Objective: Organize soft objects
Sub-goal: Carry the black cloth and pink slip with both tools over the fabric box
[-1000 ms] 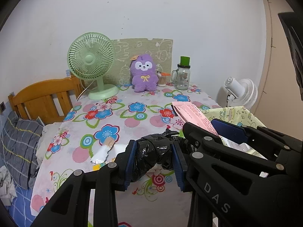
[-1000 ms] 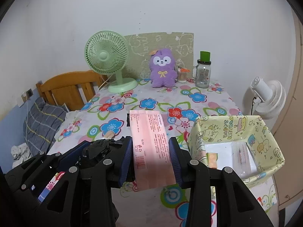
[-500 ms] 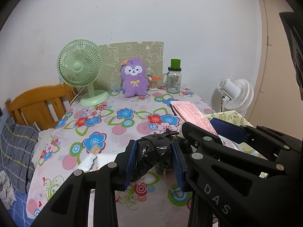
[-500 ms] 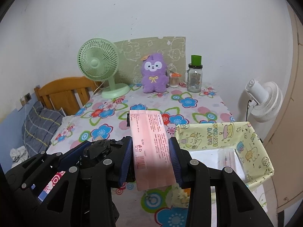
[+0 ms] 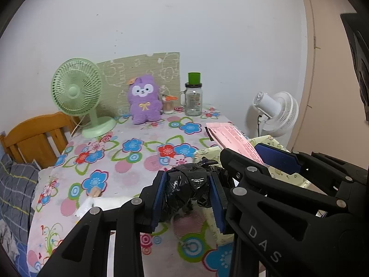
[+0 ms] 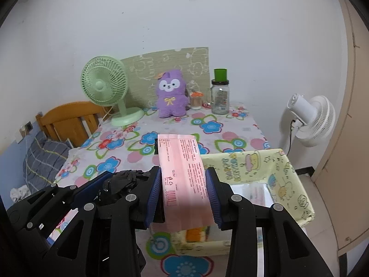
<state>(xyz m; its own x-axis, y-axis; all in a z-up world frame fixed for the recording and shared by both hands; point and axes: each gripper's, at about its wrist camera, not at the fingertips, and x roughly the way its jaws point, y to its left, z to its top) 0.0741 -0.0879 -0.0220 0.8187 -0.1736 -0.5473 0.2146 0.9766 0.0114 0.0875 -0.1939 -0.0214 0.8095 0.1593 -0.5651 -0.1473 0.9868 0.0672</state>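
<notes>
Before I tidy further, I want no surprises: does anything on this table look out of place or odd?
Only small things: a crumpled white wrapper lies loose near the table's front left edge, like litter. Otherwise the green fan, purple plush toy and jar stand upright at the back; nothing looks spilled.

Even, soft indoor light, faint shadows — fisheye bending and dark vignette at the edges.

White wall (image 6: 161,18) behind; table (image 6: 230,136) under a floral cloth. Green fan (image 6: 105,85) and jar (image 6: 220,94) at the table's far edge; white fan (image 6: 311,117) right, on the floor. Wooden headboard (image 6: 66,115) left, beige door (image 6: 355,115) right.
</notes>
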